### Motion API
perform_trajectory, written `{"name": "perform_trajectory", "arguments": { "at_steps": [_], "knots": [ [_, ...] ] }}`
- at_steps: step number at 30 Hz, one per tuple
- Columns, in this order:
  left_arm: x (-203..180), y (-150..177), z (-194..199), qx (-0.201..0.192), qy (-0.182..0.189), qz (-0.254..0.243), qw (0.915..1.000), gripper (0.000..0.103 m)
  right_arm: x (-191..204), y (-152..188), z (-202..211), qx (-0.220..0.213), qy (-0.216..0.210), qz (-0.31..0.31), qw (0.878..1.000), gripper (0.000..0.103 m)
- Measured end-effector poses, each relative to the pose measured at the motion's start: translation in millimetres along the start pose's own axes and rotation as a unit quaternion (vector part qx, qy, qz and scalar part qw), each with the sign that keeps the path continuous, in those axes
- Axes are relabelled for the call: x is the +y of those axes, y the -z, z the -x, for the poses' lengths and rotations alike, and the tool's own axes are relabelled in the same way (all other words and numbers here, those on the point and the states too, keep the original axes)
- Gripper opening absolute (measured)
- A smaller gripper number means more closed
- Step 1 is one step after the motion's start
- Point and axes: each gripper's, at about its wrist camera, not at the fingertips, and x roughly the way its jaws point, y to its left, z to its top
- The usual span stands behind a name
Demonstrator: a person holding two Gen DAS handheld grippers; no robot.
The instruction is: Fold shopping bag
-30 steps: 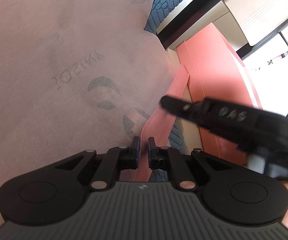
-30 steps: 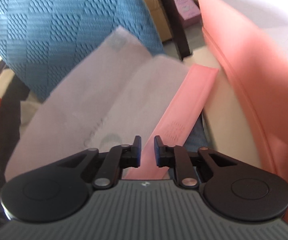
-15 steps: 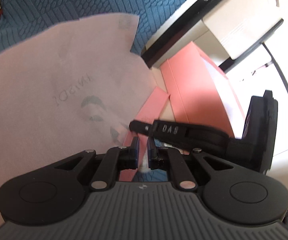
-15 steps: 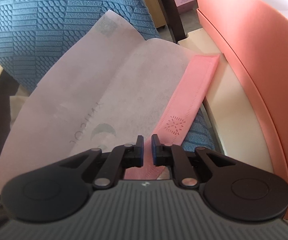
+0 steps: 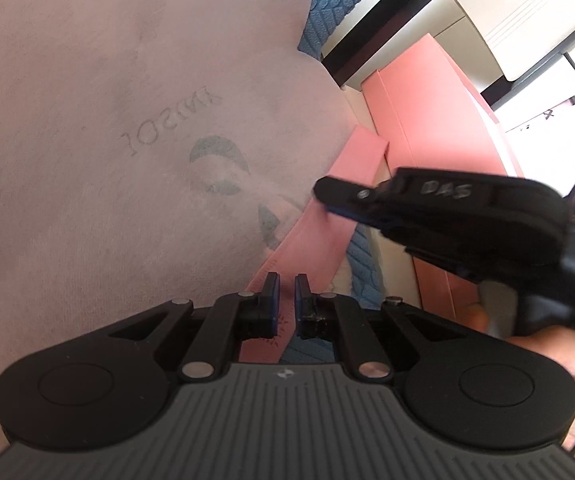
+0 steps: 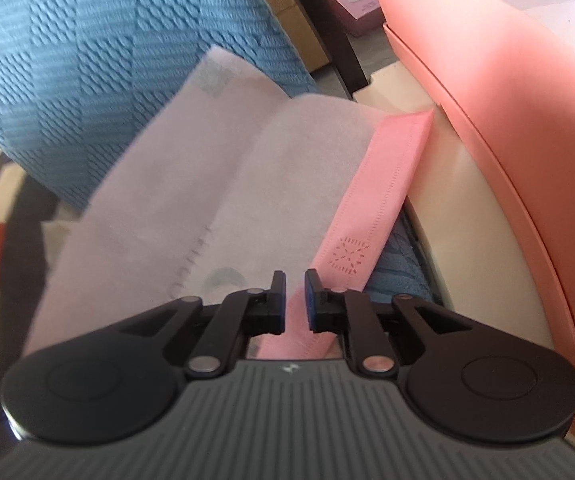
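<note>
Pale pink shopping bag (image 5: 119,128) spread flat on the blue textured bedcover (image 6: 87,60), print showing faintly through the fabric. Darker pink handle strap (image 6: 383,196) running out from the bag's near edge toward the salmon-coloured box (image 6: 499,128), long axis roughly in line with both cameras' forward view.

Left gripper (image 5: 284,300) poised over the near end of the strap, just off the bag's edge, jaws nearly together with only a narrow slit between the pads; strap visible through the slit, but no telling whether actually pinched. Right gripper (image 6: 295,300) likewise lined up along the strap, jaws a little apart, strap lying below and beyond them, apparently not clamped. From the left wrist view, right gripper (image 5: 439,216) reaching across over the strap's middle, farther along toward the box, held by a hand (image 5: 547,356).

Probably the deciding relation: strap lengthwise ahead of both grippers, left nearer the bag-side end, right nearer the free end beside the box.
</note>
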Motion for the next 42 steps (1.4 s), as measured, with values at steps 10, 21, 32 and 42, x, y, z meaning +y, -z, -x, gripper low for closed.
{"name": "perform_trajectory", "arguments": {
  "at_steps": [10,21,32,42],
  "knots": [
    [-4,1,3,0.002,-0.009,-0.006,0.9999,0.009,-15,3,19,-0.017,0.002,-0.047,0.999,0.037],
    [-2,-2,4,0.000,-0.001,0.003,1.0000,0.009,-12,3,10,0.012,-0.009,-0.069,0.998,0.035],
    [-4,-8,20,-0.026,0.046,-0.014,0.9985,0.010,-4,5,17,-0.002,-0.016,-0.039,0.999,0.007],
    [-34,-1,22,-0.016,0.053,-0.108,0.9926,0.046,-3,0,17,0.013,-0.015,-0.053,0.998,0.006]
  ]
}}
